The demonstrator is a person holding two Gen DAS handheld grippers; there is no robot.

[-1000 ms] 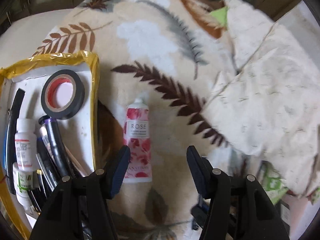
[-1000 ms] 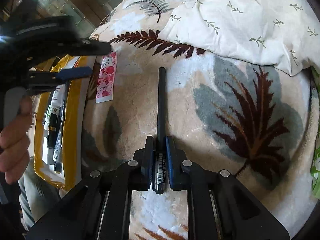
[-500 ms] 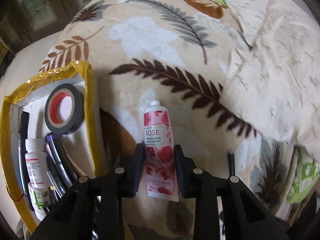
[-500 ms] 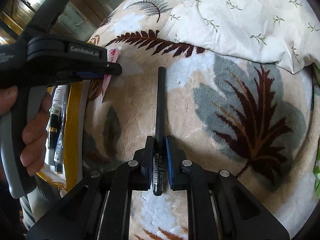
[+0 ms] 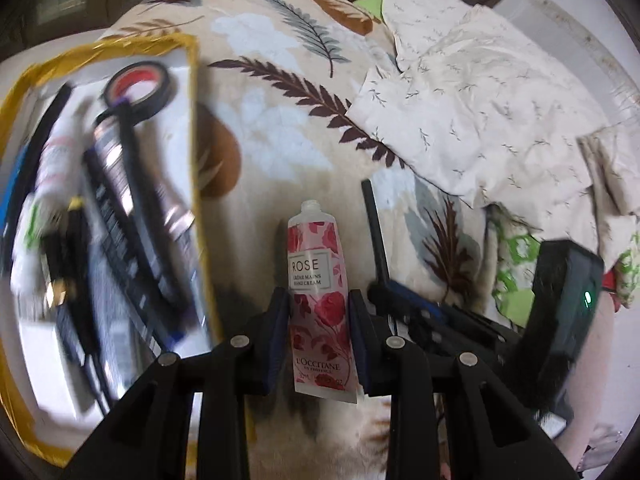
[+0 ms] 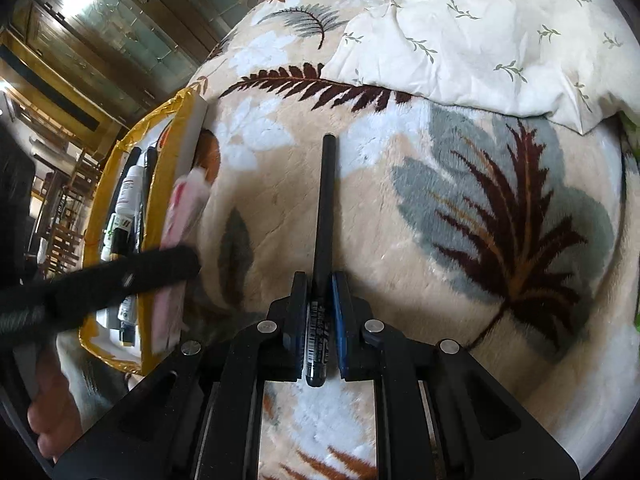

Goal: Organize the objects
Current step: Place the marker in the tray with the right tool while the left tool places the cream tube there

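My left gripper (image 5: 318, 300) is shut on a pink rose hand-cream tube (image 5: 316, 264), which stands cap end forward between the pads. In the right wrist view the tube (image 6: 176, 232) is a pink blur at the near edge of the yellow-rimmed tray (image 6: 158, 168). My right gripper (image 6: 320, 284) holds a black pen (image 6: 326, 200) that points away over the leaf-print blanket. Its jaws are closing tighter on the pen. The pen (image 5: 376, 232) also shows just right of the tube in the left wrist view.
The tray (image 5: 194, 120) holds a roll of black tape (image 5: 138, 86), a small white bottle (image 6: 130, 192) and several pens and tubes. A rumpled cream quilt (image 5: 480, 112) covers the blanket's far right. A hand (image 6: 48, 420) grips the left tool's handle.
My left gripper shut on the hand-cream tube, lifted it and carried it toward the tray; the tray now looks blurred and closer. The right gripper stayed put with the pen.
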